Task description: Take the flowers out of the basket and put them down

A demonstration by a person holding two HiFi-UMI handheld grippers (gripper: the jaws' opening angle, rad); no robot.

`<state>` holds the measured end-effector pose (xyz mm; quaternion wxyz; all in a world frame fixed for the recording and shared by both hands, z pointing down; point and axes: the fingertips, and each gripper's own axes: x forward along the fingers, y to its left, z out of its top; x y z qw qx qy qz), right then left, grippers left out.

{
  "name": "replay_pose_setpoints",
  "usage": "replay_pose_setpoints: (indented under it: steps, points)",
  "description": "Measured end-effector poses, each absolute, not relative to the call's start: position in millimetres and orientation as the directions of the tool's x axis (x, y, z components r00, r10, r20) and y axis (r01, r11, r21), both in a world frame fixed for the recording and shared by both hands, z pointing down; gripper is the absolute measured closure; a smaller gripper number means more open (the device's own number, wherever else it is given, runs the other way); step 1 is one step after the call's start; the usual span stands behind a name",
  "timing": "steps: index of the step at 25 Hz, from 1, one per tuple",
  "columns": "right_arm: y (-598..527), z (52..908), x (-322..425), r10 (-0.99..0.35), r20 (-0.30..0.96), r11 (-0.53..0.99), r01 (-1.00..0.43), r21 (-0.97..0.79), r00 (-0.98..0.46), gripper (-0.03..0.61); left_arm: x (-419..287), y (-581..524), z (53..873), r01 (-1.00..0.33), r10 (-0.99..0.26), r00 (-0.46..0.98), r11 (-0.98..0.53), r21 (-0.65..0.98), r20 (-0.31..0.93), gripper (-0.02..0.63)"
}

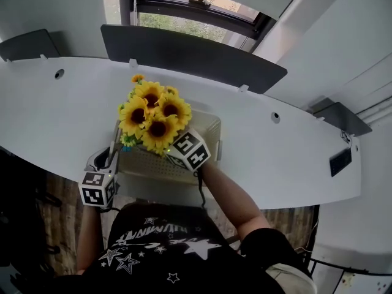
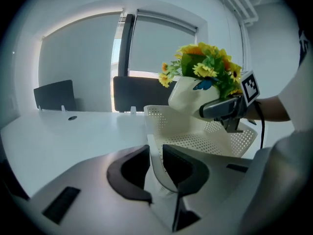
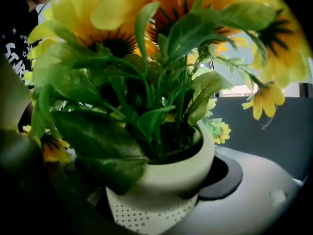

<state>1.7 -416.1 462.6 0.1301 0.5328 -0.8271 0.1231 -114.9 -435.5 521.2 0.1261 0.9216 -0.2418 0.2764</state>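
A bunch of yellow sunflowers (image 1: pixel 153 115) stands in a cream pot (image 2: pixel 188 97). My right gripper (image 3: pixel 146 190) is shut on that pot, one dark pad (image 3: pixel 222 177) pressing its side. It holds the pot tilted above the white perforated basket (image 2: pixel 205 141), free of its floor. In the head view the flowers hide the pot and the jaws of the right gripper (image 1: pixel 168 143). The basket (image 1: pixel 208 127) sits on the desk's near edge. My left gripper (image 2: pixel 156 158) is shut on the basket's near rim, at the left corner in the head view, where this gripper (image 1: pixel 113 159) meets the basket.
The curved white desk (image 1: pixel 55 115) stretches left and right of the basket, with cable holes (image 1: pixel 59 73) along its back. A dark divider panel (image 1: pixel 184 51) stands behind it under a window. A black device (image 1: pixel 340 162) lies at the desk's right end. The person's torso is just below the basket.
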Motion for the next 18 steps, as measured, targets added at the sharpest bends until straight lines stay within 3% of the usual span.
replay_pose_setpoints:
  steps: [8,18]
  points:
    - [-368.7,434.3,51.0,-0.891,0.330,0.309,-0.949,-0.060,-0.311,0.048,-95.9,-425.1,481.2,-0.533,-0.473,0.753,-0.846,0.003,0.458,0.497]
    - [-325.8,417.8,99.8,-0.940,0.304,0.150,-0.988,-0.037,-0.154,0.048,-61.8,-396.8,425.6,-0.414,-0.385,0.864,-0.910,0.021,0.325,0.497]
